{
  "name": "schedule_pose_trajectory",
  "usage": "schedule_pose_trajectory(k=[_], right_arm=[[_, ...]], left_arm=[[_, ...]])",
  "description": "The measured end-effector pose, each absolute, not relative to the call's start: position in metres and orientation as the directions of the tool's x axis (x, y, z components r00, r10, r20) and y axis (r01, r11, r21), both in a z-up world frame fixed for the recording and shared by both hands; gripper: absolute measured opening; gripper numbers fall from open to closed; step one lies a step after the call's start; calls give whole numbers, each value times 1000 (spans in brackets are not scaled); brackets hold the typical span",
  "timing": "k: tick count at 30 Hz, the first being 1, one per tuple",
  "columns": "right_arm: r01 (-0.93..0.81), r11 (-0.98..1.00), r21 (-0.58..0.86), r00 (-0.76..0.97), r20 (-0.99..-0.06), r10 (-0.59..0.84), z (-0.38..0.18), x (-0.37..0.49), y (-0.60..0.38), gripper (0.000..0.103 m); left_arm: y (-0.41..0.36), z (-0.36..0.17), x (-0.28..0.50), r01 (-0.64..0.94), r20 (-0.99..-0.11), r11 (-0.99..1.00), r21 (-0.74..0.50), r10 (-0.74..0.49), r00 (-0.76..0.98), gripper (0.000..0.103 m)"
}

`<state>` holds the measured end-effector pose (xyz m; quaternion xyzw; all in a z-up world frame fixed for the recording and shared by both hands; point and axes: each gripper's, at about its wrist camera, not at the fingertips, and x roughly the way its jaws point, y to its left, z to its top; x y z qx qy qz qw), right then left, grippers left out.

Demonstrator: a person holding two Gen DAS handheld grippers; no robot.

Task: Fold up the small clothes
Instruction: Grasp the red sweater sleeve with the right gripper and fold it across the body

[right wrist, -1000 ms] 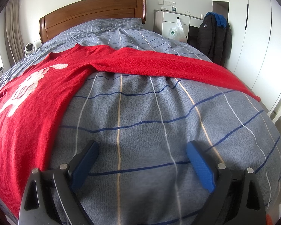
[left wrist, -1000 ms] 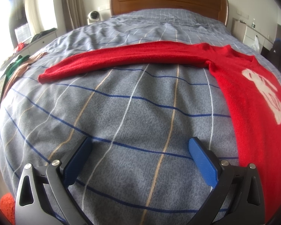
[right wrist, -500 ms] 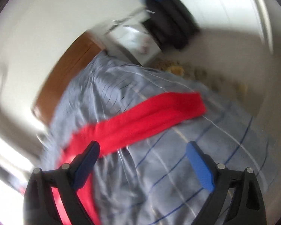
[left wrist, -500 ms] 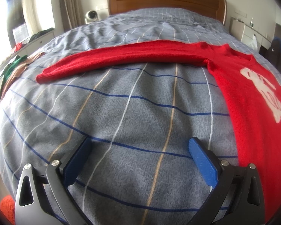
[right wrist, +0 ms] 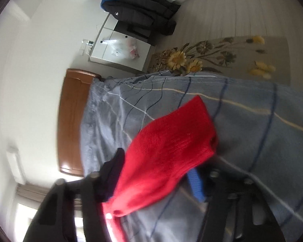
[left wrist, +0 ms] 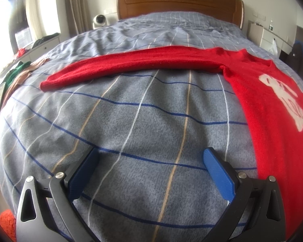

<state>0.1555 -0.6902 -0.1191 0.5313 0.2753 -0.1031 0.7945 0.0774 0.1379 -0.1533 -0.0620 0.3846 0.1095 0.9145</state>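
Now the grey checked bedcover with blue, white and tan lines (left wrist: 151,121) carries my red knitted sweater with a white motif on its chest (left wrist: 272,104) laid flat across the bed, its body at my right and its neck toward the wooden headboard (left wrist: 179,2). Its long axis through the sleeves runs side to side across the bed; the left sleeve (left wrist: 131,66) lies straight out, its cuff pointing to the window side.

My right tongs (right wrist: 155,181), spread wide over bare cover a second ago, have swung over to the right sleeve's cuff (right wrist: 171,141), rolled on their side, and just been closing, with the red knit between them; they appear to pinch it. I judge the first fold, sleeve inward, can start.

My left tongs (left wrist: 149,167) hang spread above bare cover, holding nothing.
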Motion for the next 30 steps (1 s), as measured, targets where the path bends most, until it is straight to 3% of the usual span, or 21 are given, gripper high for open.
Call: schedule_pose_trajectory(k=[1,3,6,12,17,19,20,21,24,30], right_arm=[[484,442,756,803,-584,119,-116,161,-688,9],[480,491,727,804,-588,85,-96,165,-671,9],[356,625,694,848,-521,96,-39,185,-629,9],[-14,787,617,836,-425,348,49,249,-468,9],[-197,834,515,727,-494,477,44,294,-324,9],[-218,852,476,656,-574,489,18,309,-269,16],[-234,837,494,596,-607,526,2,315,-250,35],[-244,800,548,501,-635,588,-19,322,-234,61],[-190,653,733,355,-569,742,-62,322,-226,65],[-177,745,643,444,-624,643,-67,292,-299,66]], left_arm=[[138,-153,77,-248,-717,968,-30,152,680,103],[138,-153,77,-248,-717,968,-29,153,680,103],[138,-154,77,-249,-717,968,-29,153,680,103],[137,-153,76,-248,-719,968,-32,150,679,103],[137,-153,77,-249,-718,968,-32,151,679,103],[137,-153,76,-249,-718,968,-31,152,680,103],[137,-153,76,-250,-718,968,-32,152,680,103],[137,-153,76,-250,-718,968,-32,152,680,103],[137,-153,76,-250,-718,968,-31,153,679,103],[137,-152,77,-253,-717,967,-27,157,679,103]])
